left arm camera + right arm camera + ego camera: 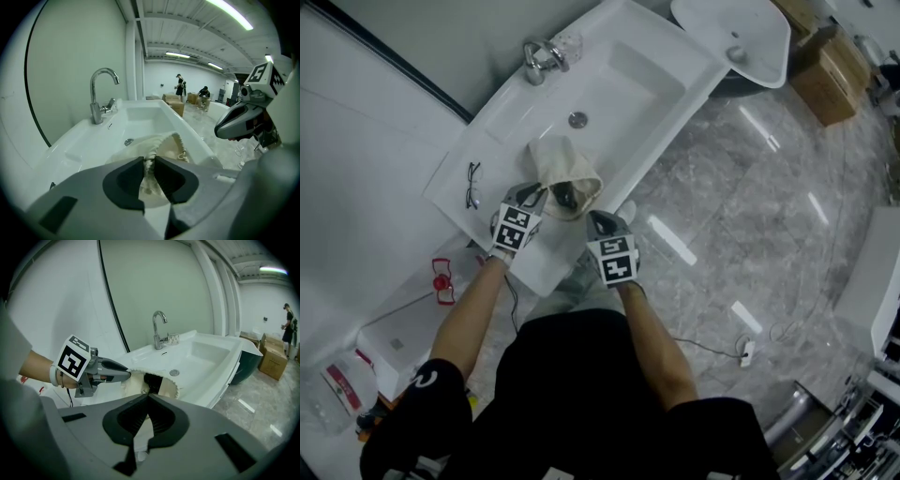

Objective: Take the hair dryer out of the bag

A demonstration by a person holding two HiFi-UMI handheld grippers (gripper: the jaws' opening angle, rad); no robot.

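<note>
Little of the job was done at this moment. The dark hair dryer [565, 195] lay inside the cream cloth drawstring bag [567, 167], with only its black end showing in the gathered mouth. None of it had come clear of the cloth. The bag lay on its side in the basin of the long white rectangular sink [630, 86], between the drain and the near rim, its mouth turned toward the person.

The left gripper [149, 164] was closed on the ruffled edge of that mouth, with cream fabric pinched between its dark pads. In the head view it held the left side of the opening. The right gripper [147, 397] had its jaws pressed together with nothing visible between them. It hung just short of the opening on the right side, angled down toward the dryer but apart from it.

By my reading, the groundwork was in place: the mouth gaped wide enough to show the dryer, and one side of the rim was secured. The extraction itself remained. The right gripper would have to part its jaws, reach into the mouth, take hold of the dryer and draw it out while the left held the cloth back. How the dryer lay deeper in the bag could not be made out. The curved chrome tap [539, 58] and the black-framed glasses [472, 185] on the counter played no part.
</note>
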